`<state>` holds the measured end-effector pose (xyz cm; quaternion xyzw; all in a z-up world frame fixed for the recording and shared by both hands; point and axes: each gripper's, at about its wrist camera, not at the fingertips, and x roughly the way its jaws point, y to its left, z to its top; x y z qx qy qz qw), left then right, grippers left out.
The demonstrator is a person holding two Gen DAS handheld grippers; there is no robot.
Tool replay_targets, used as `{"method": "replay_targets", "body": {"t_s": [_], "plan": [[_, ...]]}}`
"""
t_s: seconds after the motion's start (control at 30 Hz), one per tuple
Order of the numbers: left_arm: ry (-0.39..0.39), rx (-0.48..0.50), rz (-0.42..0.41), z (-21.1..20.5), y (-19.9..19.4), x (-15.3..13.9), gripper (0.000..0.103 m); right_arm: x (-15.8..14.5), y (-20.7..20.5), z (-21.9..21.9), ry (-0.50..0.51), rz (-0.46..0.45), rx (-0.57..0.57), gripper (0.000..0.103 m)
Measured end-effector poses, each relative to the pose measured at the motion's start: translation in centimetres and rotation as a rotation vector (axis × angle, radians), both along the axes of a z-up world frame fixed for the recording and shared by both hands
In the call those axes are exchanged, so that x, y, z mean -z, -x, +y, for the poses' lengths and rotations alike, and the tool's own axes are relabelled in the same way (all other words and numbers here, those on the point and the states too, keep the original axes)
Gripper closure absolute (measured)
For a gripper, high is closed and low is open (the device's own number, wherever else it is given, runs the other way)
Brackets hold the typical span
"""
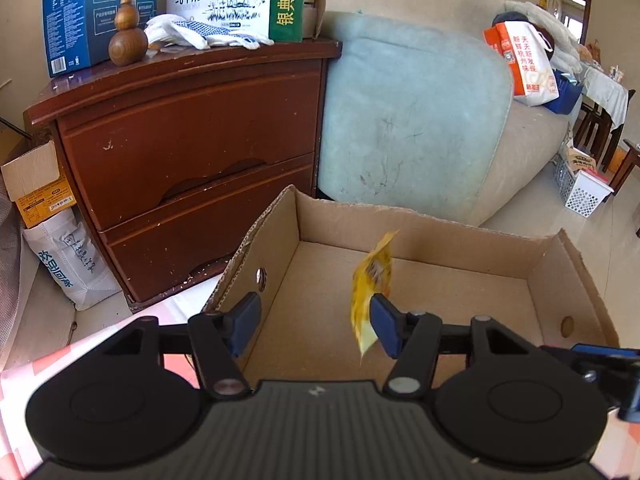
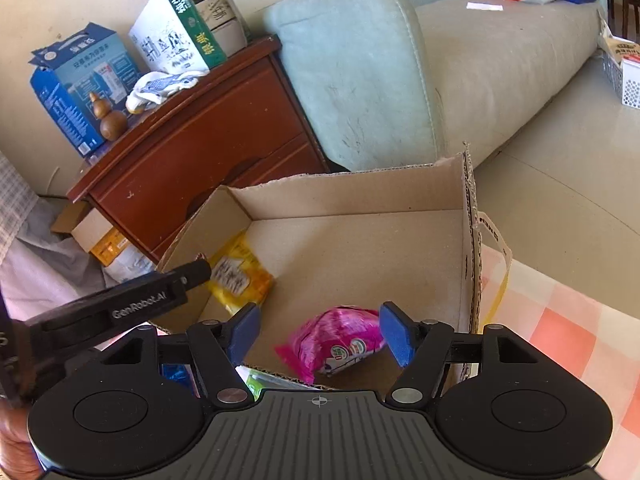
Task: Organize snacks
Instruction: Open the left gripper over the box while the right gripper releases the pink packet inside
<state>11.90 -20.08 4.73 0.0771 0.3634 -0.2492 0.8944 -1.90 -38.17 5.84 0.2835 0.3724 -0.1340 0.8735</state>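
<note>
Over the box [image 1: 440, 272], your left gripper [image 1: 316, 322] has spread jaws; the yellow packet [image 1: 370, 284] clings to one pad and may fall outside. Right gripper [image 2: 320, 334], jaws spread, frees the pink packet [image 2: 336, 344] by the near wall.

Holds the left gripper [image 1: 316, 322] tilted downward, jaws parted, blue pads [image 1: 246, 320] well apart. Touches a yellow snack packet [image 1: 372, 280] with the inner face of one pad only; grips nothing. Holds the right gripper [image 2: 320, 334] tilted downward too, close beside the left, jaws parted wide. Presses neither pad on the pink snack packet [image 2: 340, 340] seen between them. Reaches in from the left edge of the right wrist view with one black left finger [image 2: 192, 274]. Shows a sliver of the hand [image 2: 12, 446] behind that gripper's body, too little to read the grip.
</note>
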Motion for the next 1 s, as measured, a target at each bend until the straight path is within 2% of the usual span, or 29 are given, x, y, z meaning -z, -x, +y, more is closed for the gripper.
{"method": "replay_targets", "body": {"t_s": [0.1,0.17,0.33,0.43,0.57,0.67,0.83,1.0], "plan": [[-0.041,-0.032,0.016,0.0,-0.9,1.1,0.045,-0.1,-0.2,-0.9,0.017,0.001,0.02,0.035],[-0.048,-0.042,0.04,0.5,-1.0,1.6,0.045,-0.2,-0.5,-1.3,0.074,0.031,0.052,0.035],[-0.093,-0.028,-0.009,1.3,0.2,1.8,0.045,0.4,-1.6,-1.6,0.158,0.07,0.085,0.035],[-0.146,-0.041,-0.04,1.3,1.3,2.0,0.045,0.4,-2.3,-0.5,0.221,0.084,0.067,0.035],[-0.15,-0.073,-0.024,2.3,2.1,2.0,0.045,-0.3,-2.5,0.3,0.228,0.02,0.01,0.035],[-0.175,-0.104,-0.017,3.3,2.8,1.9,0.045,0.1,-2.9,0.5,0.219,0.034,-0.024,0.035],[-0.147,-0.13,0.014,4.6,4.1,1.4,0.045,0.4,-3.5,1.1,0.179,0.042,-0.052,0.035],[-0.076,-0.146,0.033,5.4,5.9,0.1,0.044,0.2,-3.6,2.5,0.149,0.048,-0.11,0.035]]}}
